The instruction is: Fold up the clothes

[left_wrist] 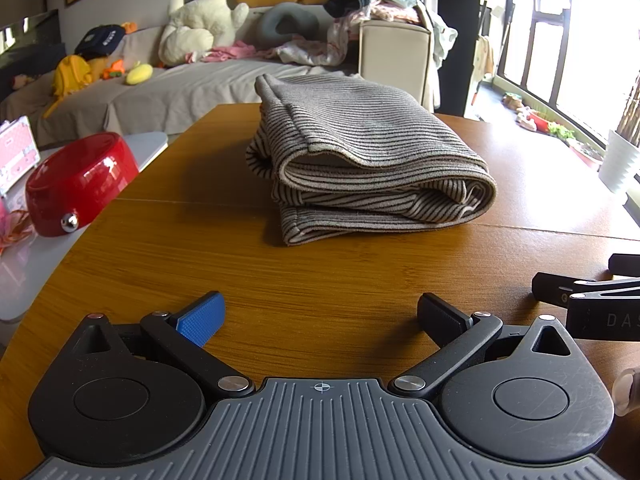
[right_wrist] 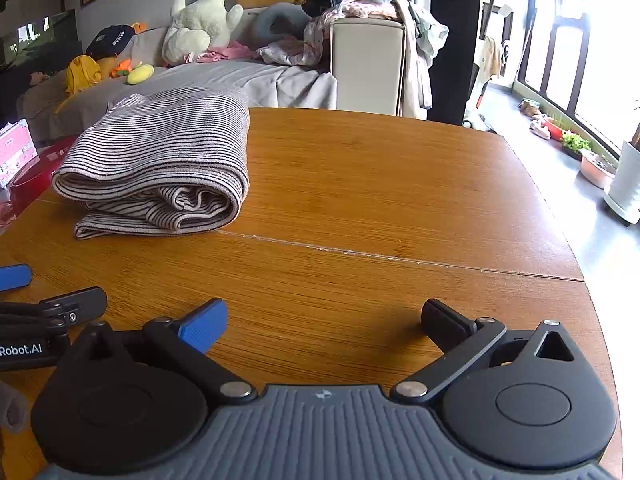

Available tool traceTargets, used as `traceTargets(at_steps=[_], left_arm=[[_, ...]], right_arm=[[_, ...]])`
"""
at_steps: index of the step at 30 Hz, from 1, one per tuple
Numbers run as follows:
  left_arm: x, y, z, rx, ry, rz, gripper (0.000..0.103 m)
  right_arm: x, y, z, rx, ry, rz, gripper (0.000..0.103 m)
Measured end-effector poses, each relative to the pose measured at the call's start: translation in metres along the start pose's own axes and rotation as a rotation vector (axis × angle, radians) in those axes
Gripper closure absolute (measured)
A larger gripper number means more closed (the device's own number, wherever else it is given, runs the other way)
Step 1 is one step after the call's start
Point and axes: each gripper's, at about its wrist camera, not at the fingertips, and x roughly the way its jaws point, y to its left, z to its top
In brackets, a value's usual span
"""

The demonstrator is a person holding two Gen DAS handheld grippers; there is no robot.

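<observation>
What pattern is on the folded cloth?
Thin dark stripes on beige, on the folded cloth; clearest in the left wrist view.

Right gripper (left_wrist: 592, 300) cut off by the frame edge; red bowl (right_wrist: 24, 184) mostly hidden behind folded striped garment (right_wrist: 160, 168).

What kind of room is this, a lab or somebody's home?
Most likely a home living room: a sofa with a big plush duck, laundry piled on its armrest, and a wooden table.

We see strong daylight from the window (left_wrist: 580, 40) at the right, overexposed there; the table (left_wrist: 340, 280) shines, lines bend at the edges, and focus is sharp.
</observation>
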Motion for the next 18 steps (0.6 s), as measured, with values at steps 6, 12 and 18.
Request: traceTargets(at_steps=[6, 12, 18], left_arm=[[0.0003, -0.0001, -0.0002, 0.000, 0.000, 0.000, 0.000], [0.0010, -0.0002, 0.0003, 0.000, 0.000, 0.001, 0.000], [0.0016, -0.0001, 0.0010, -0.001, 0.001, -0.001, 0.000]], right_arm=[[-0.0002, 0.0005, 0.0003, 0.000, 0.000, 0.000, 0.000], [-0.0005, 0.0009, 0.0002, 0.001, 0.000, -0.001, 0.000], [-0.0005, 0.0021, 0.0001, 0.001, 0.001, 0.000, 0.000]])
